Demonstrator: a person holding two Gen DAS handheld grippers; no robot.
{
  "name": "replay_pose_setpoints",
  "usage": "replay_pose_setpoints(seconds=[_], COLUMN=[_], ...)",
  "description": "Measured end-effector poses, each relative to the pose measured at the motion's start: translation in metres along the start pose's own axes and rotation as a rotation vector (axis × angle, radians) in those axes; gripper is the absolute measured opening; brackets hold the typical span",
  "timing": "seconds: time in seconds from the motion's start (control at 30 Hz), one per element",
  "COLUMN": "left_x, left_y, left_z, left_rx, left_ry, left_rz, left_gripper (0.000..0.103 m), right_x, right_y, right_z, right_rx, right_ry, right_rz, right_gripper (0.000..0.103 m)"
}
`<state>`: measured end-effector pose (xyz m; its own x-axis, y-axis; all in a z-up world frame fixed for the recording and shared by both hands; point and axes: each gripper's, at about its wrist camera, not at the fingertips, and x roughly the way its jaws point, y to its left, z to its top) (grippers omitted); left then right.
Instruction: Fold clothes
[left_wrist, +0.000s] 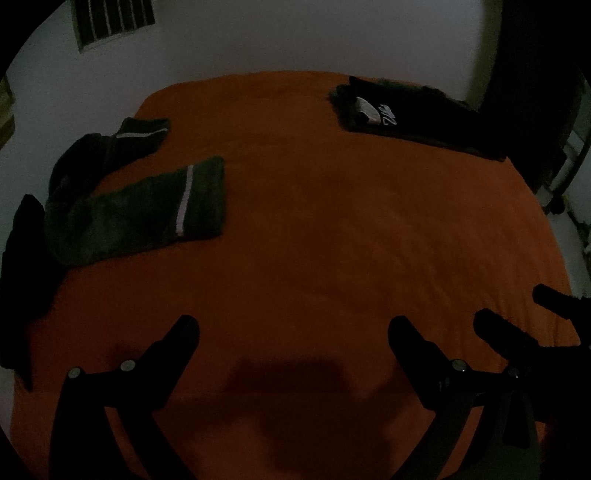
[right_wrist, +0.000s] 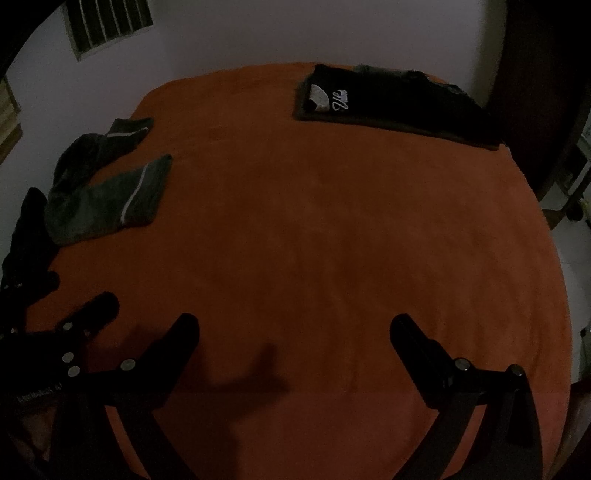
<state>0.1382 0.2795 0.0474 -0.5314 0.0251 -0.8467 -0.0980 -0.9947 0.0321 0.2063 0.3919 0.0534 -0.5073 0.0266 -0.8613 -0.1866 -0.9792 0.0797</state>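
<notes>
The only writing I can find is a pale cursive logo on the chest of the folded black shirt (right_wrist: 388, 107), just beside its collar; the script is too small and dim for me to read (it may begin with a looped capital). My left view shows it no clearer.

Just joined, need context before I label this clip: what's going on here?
A person is folding clothes on an orange-covered table, one handheld gripper per hand. Both the left gripper and the right gripper are open and empty, hovering over bare cloth near the front edge. A black shirt lies folded at the far right. A dark green garment with white stripes sprawls unfolded at the far left, with another dark piece hanging off the left edge.
</notes>
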Motion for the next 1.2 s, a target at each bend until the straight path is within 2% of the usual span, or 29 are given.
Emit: replay_pose_setpoints(seconds=[0.53, 1.2], left_x=[0.0032, 0.0030], left_y=[0.0024, 0.0019], left_z=[0.0023, -0.0026], left_rx=[-0.013, -0.020], left_ry=[0.017, 0.020], left_rz=[-0.016, -0.013], left_gripper=[0.102, 0.102], right_x=[0.0070, 0.0036], right_y=[-0.0030, 0.0027], right_z=[0.0023, -0.0019], right_rx=[0.016, 0.008], right_ry=[0.018, 0.007], right_rz=[0.016, -0.006], right_gripper=[0.103, 0.103])
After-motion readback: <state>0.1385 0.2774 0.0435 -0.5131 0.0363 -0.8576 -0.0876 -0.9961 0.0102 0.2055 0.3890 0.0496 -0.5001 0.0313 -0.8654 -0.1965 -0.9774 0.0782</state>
